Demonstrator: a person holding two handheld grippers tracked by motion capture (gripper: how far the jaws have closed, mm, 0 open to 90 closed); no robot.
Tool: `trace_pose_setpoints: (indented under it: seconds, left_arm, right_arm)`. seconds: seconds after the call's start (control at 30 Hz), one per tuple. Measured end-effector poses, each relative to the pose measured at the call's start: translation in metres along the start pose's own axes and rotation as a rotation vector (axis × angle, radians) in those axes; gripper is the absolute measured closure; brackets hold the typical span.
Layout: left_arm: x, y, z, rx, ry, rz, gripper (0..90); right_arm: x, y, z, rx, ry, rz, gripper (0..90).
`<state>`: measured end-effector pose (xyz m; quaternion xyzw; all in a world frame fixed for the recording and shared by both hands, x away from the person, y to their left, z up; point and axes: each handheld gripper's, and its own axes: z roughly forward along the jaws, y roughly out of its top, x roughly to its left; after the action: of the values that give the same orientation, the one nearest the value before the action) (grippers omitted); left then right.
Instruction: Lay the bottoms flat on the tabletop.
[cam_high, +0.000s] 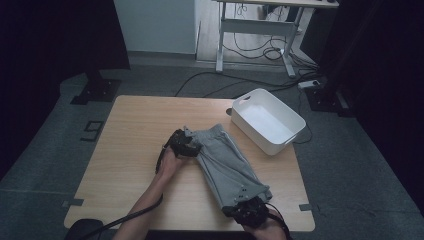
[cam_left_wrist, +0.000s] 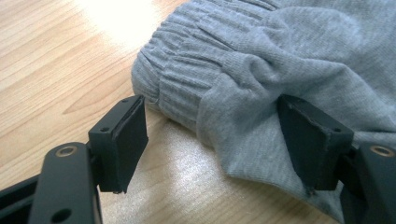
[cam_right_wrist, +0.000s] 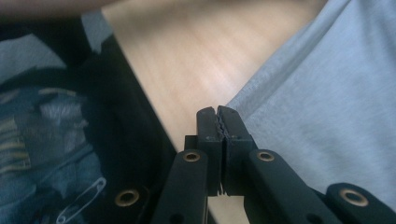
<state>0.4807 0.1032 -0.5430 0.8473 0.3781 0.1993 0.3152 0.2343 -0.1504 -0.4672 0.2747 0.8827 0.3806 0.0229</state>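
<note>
Now we see grey shorts (cam_high: 227, 162) lying folded on the table (cam_high: 130, 150), running from centre toward 5 o'clock, with a white bin (cam_high: 267, 120) near them at 2 o'clock. Our left gripper (cam_left_wrist: 212, 140) sits at the waistband end, its jaws spread, one on the wood, the other resting against the cloth. Our right gripper (cam_right_wrist: 218, 122) is at the 5 o'clock end, jaws pressed together; whether any cloth is pinched we cannot tell.

1 grey garment (cam_high: 227, 159), 1 white bin (cam_high: 267, 120), 1 table (cam_high: 135, 140).
</note>
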Motion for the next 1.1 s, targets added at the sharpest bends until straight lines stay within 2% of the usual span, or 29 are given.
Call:
trace_pose_setpoints:
  seconds: [0.13, 0.2, 0.27, 0.33, 0.37, 0.43, 0.5, 0.6, 0.77, 0.87, 1.07, 1.1]
  left_arm:
    - [0.002, 0.0, 0.001, -0.003, -0.015, -0.014, 25.4]
    - [0.005, -0.002, 0.001, -0.007, -0.035, -0.042, 25.4]
    - [0.008, -0.001, 0.001, 0.013, -0.061, -0.049, 25.3]
    - [0.006, 0.001, -0.004, 0.013, -0.048, -0.009, 24.1]
    - [0.005, 0.003, -0.008, -0.003, -0.05, -0.005, 22.9]
    - [0.004, 0.007, -0.019, -0.04, -0.076, -0.018, 20.6]
    - [0.001, 0.01, -0.032, -0.073, -0.09, -0.015, 18.9]
    - [-0.01, 0.012, -0.047, -0.083, -0.122, 0.004, 13.8]
    - [-0.042, -0.001, -0.062, -0.074, -0.182, 0.053, 10.3]
    - [-0.063, -0.011, -0.067, -0.072, -0.223, 0.063, 6.5]
    - [-0.106, -0.027, -0.073, -0.067, -0.259, 0.111, 2.7]
    - [-0.113, -0.03, -0.072, -0.057, -0.255, 0.13, 2.2]
  right_arm:
    - [-0.001, -0.013, 0.028, 0.064, 0.032, 0.017, 87.3]
    - [-0.005, -0.016, 0.038, 0.071, 0.054, 0.033, 80.3]
    - [-0.008, -0.015, 0.039, 0.054, 0.054, 0.044, 67.7]
    - [-0.013, -0.012, 0.032, 0.027, 0.053, 0.055, 58.3]
    - [-0.016, -0.011, 0.028, 0.012, 0.039, 0.057, 55.3]
    - [-0.022, -0.009, 0.019, 0.001, -0.007, 0.074, 49.0]
    - [-0.031, -0.009, 0.013, -0.007, -0.072, 0.085, 44.0]
    - [-0.047, -0.01, 0.004, -0.029, -0.162, 0.115, 37.4]
    - [-0.074, -0.011, -0.008, -0.051, -0.305, 0.177, 29.0]
    - [-0.091, -0.015, -0.01, -0.053, -0.367, 0.212, 25.8]
    - [-0.121, -0.032, -0.005, -0.009, -0.479, 0.254, 24.1]
    - [-0.125, -0.037, -0.005, -0.004, -0.497, 0.263, 24.1]
